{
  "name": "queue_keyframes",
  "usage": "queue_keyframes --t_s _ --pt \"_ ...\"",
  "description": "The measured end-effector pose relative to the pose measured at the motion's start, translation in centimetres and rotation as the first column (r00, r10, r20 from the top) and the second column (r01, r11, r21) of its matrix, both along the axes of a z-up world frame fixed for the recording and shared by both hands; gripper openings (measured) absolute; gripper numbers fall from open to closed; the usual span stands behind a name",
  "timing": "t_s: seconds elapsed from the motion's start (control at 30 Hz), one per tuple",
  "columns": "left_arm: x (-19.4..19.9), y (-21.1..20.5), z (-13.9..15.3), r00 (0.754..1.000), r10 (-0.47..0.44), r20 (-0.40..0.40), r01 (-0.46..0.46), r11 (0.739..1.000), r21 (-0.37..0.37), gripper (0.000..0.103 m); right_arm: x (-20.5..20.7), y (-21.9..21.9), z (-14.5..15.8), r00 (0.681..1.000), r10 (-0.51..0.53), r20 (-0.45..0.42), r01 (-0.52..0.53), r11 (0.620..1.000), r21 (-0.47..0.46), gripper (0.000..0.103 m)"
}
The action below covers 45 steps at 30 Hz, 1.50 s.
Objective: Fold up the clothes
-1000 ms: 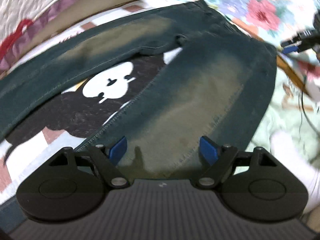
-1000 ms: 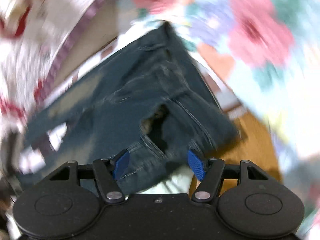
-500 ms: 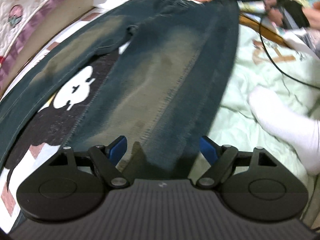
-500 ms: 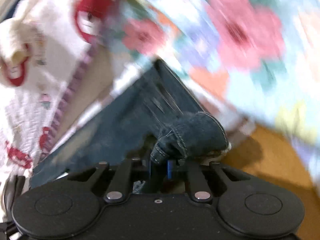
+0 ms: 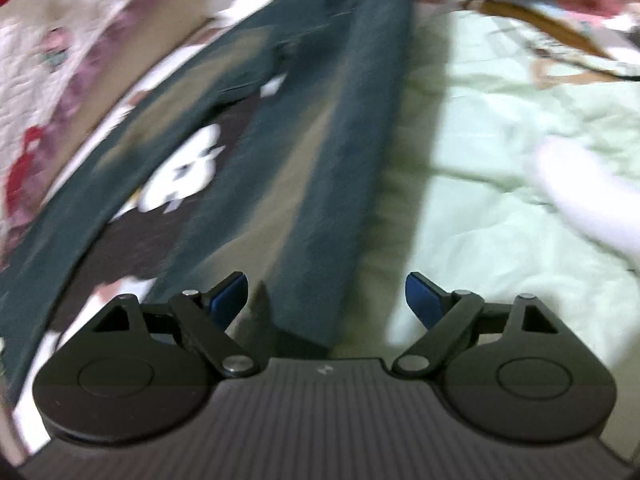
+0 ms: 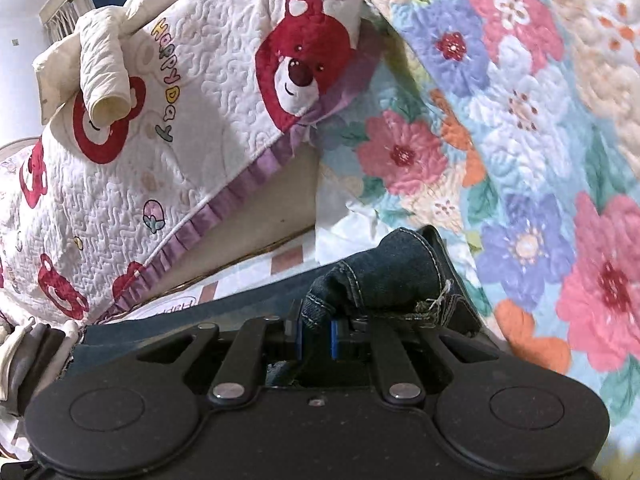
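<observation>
Right wrist: right claw [image 6: 316, 338] clamping jeans [image 6: 392, 276], floral quilt [image 6: 520, 128], bear bedspread [image 6: 168, 128]; left claw [image 5: 326, 300] opening, empty.

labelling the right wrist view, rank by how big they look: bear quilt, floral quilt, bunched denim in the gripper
1-2. bear quilt and floral quilt: about alike, too close to rank.
3. bunched denim, clearly smallest, though nearest the camera.

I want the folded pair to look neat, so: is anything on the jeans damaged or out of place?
Yes. The dark blue denim jeans have a frayed spot with loose pale threads, right beside the fold bunched in the shut right gripper. Nothing else looks damaged.
</observation>
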<state>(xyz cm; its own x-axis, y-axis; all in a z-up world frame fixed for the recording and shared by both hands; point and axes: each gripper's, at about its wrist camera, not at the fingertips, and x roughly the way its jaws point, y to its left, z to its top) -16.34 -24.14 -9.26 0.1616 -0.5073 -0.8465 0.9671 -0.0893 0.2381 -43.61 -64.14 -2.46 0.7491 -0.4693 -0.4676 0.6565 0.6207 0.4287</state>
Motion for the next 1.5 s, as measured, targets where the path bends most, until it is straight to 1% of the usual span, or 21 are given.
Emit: queue_keyframes --t_s 0.1,0.17,0.23,0.3,0.43,0.5,0.57,0.6,0.63,0.7,0.77,0.87,0.97,1.03,1.1,1.17,1.2,1.27,1.33,1.43,1.5 --pt "2.7 0.6 0.1 0.989 0.131 0.074 -0.132 0.991 0.001 0.086 -0.1 -0.2 0.4 1.0 0.002 0.009 -0.002 1.0 -0.004 0.013" --pt "4.8 1.1 0.2 0.967 0.222 0.128 -0.225 0.974 0.006 0.086 -0.3 -0.3 0.4 1.0 0.001 0.014 -0.001 1.0 0.002 0.013" --pt "6.7 2.1 0.3 0.948 0.275 0.158 -0.281 0.96 0.015 0.088 -0.5 -0.3 0.4 1.0 -0.001 0.013 0.001 1.0 0.006 0.013" --pt "8.3 3.0 0.4 0.944 0.292 0.156 -0.3 0.953 0.03 0.091 -0.7 -0.3 0.2 1.0 -0.004 0.015 0.004 1.0 0.01 0.013" --pt "8.8 3.8 0.0 0.948 0.249 0.2 -0.266 0.962 0.063 0.093 -1.3 0.0 -0.2 0.999 -0.015 0.046 0.014 1.0 0.02 0.013" --pt "8.5 3.8 -0.3 0.931 0.264 0.253 -0.287 0.956 0.059 0.086 -1.5 0.2 -0.5 0.998 -0.022 0.057 0.021 1.0 0.021 0.013" --pt "8.6 3.6 0.0 0.929 0.267 0.257 -0.289 0.956 0.051 0.051 -1.6 0.1 -0.8 0.997 -0.027 0.072 0.025 0.999 0.03 0.013" --pt "8.8 3.2 0.2 0.929 0.259 0.263 -0.282 0.958 0.053 0.045 -1.6 -0.1 -0.8 0.997 -0.025 0.074 0.022 0.999 0.031 0.013" --pt "9.1 2.3 0.4 0.928 0.236 0.287 -0.263 0.963 0.058 0.035 -1.4 -0.3 -0.8 0.998 -0.018 0.067 0.016 0.999 0.03 0.013" --pt "9.8 0.6 1.0 0.922 0.196 0.334 -0.231 0.971 0.065 0.027 -0.7 -0.8 -0.7 1.0 0.002 0.03 -0.003 1.0 0.024 0.013" --pt "11.0 -1.1 2.3 0.908 0.187 0.375 -0.222 0.974 0.05 0.02 0.0 -1.5 -0.4 1.0 0.022 -0.008 -0.021 0.999 0.038 0.013" --pt "12.7 -3.7 4.0 0.896 0.147 0.42 -0.188 0.981 0.057 0.019 1.5 -3.0 0.5 0.993 0.06 -0.098 -0.052 0.995 0.087 0.013" --pt "14.1 -7.2 4.7 0.876 0.091 0.475 -0.142 0.987 0.073 0.021 3.8 -4.7 1.6 0.966 0.097 -0.239 -0.063 0.987 0.146 0.013" --pt "15.5 -10.1 4.4 0.877 0.12 0.465 -0.161 0.986 0.049 0.021 6.0 -5.7 2.1 0.938 0.095 -0.333 -0.039 0.985 0.17 0.013" --pt "16.8 -12.7 3.9 0.879 0.153 0.451 -0.182 0.983 0.022 0.02 8.3 -6.8 1.9 0.917 0.098 -0.387 -0.022 0.98 0.197 0.013" --pt "18.0 -14.7 3.2 0.883 0.2 0.425 -0.211 0.977 -0.022 0.012 10.7 -8.6 1.1 0.889 0.084 -0.451 0.02 0.975 0.219 0.013" --pt "18.6 -15.4 2.8 0.883 0.221 0.415 -0.224 0.974 -0.043 0.01 11.6 -9.7 0.5 0.883 0.057 -0.467 0.06 0.971 0.233 0.013" --pt "19.7 -15.8 2.3 0.877 0.251 0.41 -0.242 0.967 -0.075 0.007 12.6 -11.8 -0.7 0.892 -0.011 -0.451 0.135 0.96 0.245 0.013" --pt "21.1 -15.8 2.1 0.878 0.273 0.392 -0.259 0.962 -0.09 0.007 13.1 -13.2 -2.0 0.904 -0.048 -0.424 0.166 0.955 0.244 0.013" --pt "22.6 -16.3 2.8 0.897 0.274 0.346 -0.264 0.961 -0.078 0.007 12.4 -14.2 -3.1 0.919 -0.057 -0.391 0.17 0.951 0.259 0.013" --pt "23.2 -17.0 3.2 0.906 0.258 0.335 -0.251 0.966 -0.064 0.007 11.4 -14.7 -3.3 0.938 -0.077 -0.339 0.182 0.94 0.289 0.013"
